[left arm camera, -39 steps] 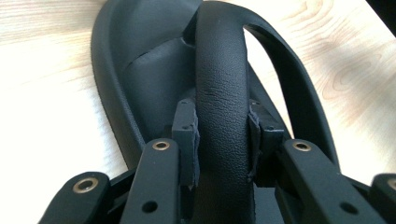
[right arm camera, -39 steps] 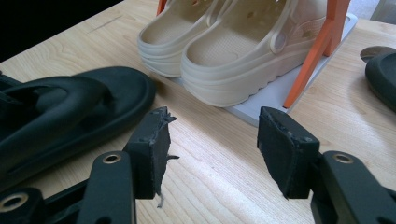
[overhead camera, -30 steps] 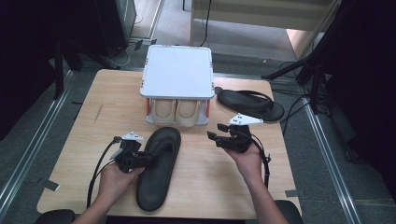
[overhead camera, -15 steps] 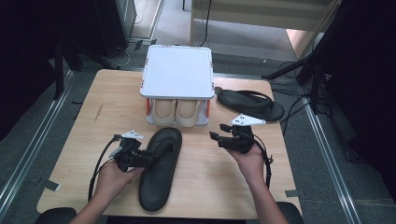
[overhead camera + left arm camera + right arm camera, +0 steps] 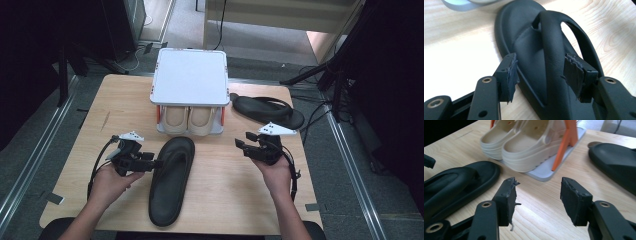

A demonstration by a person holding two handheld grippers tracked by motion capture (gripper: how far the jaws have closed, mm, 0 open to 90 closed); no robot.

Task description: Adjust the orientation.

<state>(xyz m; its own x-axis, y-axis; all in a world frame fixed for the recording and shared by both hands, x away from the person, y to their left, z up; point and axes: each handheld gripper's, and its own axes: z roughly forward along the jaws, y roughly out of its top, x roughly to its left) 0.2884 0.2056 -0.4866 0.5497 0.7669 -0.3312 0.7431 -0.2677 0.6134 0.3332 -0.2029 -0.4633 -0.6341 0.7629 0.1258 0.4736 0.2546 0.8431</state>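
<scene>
Black flip-flop point(image 5: 171, 180) lies flat on the worktop point(image 5: 225, 200) before the shoe rack point(image 5: 190, 90); the left gripper point(image 5: 150, 163) sits at its side. Its fingers point(image 5: 507, 75) have just been opening, straddling the strap untouched. The right gripper point(image 5: 537, 200) is open over bare wood.

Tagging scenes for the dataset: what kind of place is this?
Probably a lab or workshop data-collection station, not a home: a bare wooden table on grey floor, cables and dark stands around it, with a small shoe rack and a black flip-flop.

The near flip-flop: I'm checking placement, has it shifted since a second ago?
Yes. The near flip-flop has swung its heel leftward, toe staying near the shoe rack.
</scene>
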